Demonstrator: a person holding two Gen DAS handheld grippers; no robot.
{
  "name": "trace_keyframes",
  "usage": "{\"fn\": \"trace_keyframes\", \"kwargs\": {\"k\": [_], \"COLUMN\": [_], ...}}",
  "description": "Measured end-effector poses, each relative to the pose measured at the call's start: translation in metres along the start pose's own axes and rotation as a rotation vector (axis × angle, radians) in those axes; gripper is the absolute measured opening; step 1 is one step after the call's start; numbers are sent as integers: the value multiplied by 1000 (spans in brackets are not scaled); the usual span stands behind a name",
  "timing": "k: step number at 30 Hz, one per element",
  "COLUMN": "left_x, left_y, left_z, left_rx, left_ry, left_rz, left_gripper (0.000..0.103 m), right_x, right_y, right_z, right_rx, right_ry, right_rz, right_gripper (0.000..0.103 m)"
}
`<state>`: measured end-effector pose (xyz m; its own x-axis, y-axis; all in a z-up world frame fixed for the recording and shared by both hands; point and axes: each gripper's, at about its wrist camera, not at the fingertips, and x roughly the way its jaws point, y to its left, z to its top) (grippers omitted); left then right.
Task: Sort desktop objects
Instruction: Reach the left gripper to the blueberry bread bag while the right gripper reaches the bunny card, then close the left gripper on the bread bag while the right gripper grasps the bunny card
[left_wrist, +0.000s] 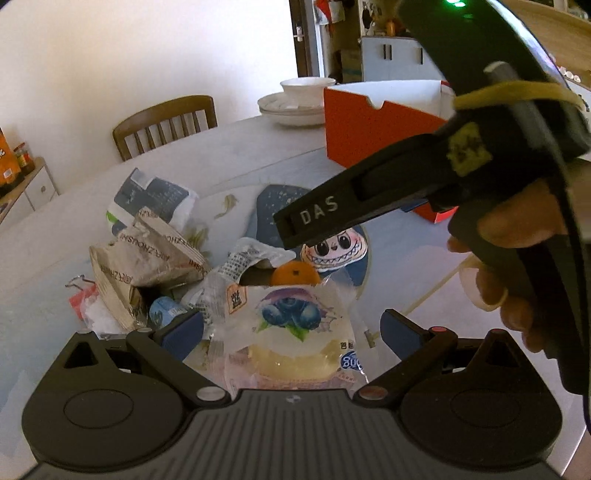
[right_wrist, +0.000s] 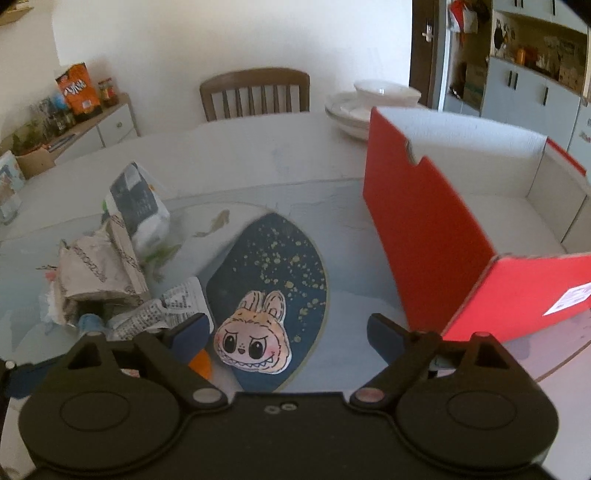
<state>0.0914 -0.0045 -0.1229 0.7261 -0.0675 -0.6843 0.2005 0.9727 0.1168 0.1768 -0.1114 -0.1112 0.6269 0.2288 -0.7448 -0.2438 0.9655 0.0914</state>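
Observation:
My left gripper (left_wrist: 291, 330) stands open over a clear snack packet with a blueberry print (left_wrist: 295, 332), which lies between its blue pads without being pressed. Behind the packet sits an orange (left_wrist: 293, 275). A hand holds the right gripper's black finger (left_wrist: 314, 221) above the pile. In the right wrist view my right gripper (right_wrist: 290, 334) is open and empty above a cartoon face (right_wrist: 255, 343) on a dark blue speckled mat (right_wrist: 280, 258). The orange (right_wrist: 201, 363) shows beside its left pad. A red box (right_wrist: 424, 229) with a white inside stands open at the right.
Crumpled brown paper bags (left_wrist: 147, 258), a tissue pack (left_wrist: 155, 199) and printed wrappers (right_wrist: 177, 306) are heaped at the left of the round table (right_wrist: 258, 158). Stacked white dishes (right_wrist: 369, 103) and a wooden chair (right_wrist: 255, 94) are at the far side.

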Motion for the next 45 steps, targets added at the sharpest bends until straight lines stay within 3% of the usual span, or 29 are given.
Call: {"fn": "trace_keyframes", "kwargs": {"k": [16, 26, 32, 45], "left_x": [8, 3, 0, -29], "left_y": [0, 5, 11, 30], "left_z": [-4, -3, -2, 8], "left_rx": [3, -14, -26, -57], "left_ry": [15, 5, 4, -44], "left_rz": [-20, -47, -83, -171], "left_gripper": [96, 76, 68, 66], "right_x": [22, 19, 14, -18], "right_y": [6, 9, 7, 6], "right_z": [2, 4, 5, 19], "right_rx": [20, 11, 13, 11], "right_ry": [83, 89, 84, 32], "right_rz": [35, 47, 41, 52], "right_gripper": [74, 47, 45, 45]}}
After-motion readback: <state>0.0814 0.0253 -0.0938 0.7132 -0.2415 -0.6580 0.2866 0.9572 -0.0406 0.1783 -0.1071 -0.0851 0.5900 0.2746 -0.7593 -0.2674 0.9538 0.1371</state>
